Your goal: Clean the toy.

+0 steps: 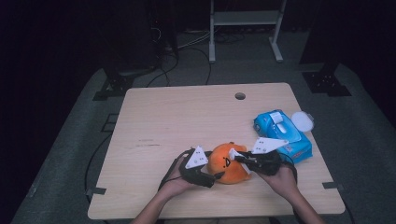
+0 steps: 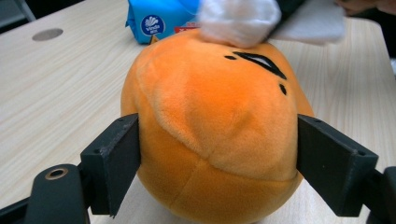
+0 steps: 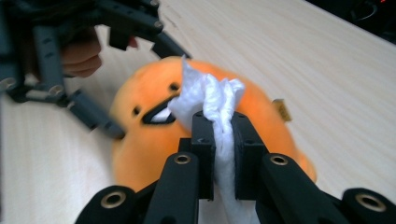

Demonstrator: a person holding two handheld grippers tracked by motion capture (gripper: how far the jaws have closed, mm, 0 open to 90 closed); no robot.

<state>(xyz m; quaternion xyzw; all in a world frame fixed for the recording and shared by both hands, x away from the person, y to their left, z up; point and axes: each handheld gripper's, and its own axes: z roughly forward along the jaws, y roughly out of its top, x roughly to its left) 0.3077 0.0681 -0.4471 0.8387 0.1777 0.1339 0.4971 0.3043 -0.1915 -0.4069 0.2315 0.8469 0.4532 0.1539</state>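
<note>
**Tissue pressed on orange plush toy, both grippers at work**

Plush toy (image 1: 228, 164), round and orange, with a small black face stitched on it, is lying near the front edge of the wooden table (image 1: 177, 116), between the two hands of the person. The left gripper (image 1: 201, 173) is reaching to it from the left side. In the left gripper view its two black jaws are standing on both sides of the toy's body and their pads are touching the fabric, so it is gripping the toy at its widest part.

The right gripper (image 1: 239, 157) is coming from the right side. Its jaws are closed tight on a crumpled white tissue (image 3: 212, 100), and the tissue is touching the toy next to the stitched mouth.

Behind the toy, near the right edge of the table, a blue pack of wipes (image 1: 282, 135) is lying with its round white lid (image 1: 302, 121) flipped open. In the left gripper view a round logo on the pack is reading "Vinda"; the smaller writing under it is too blurred to read.
</note>
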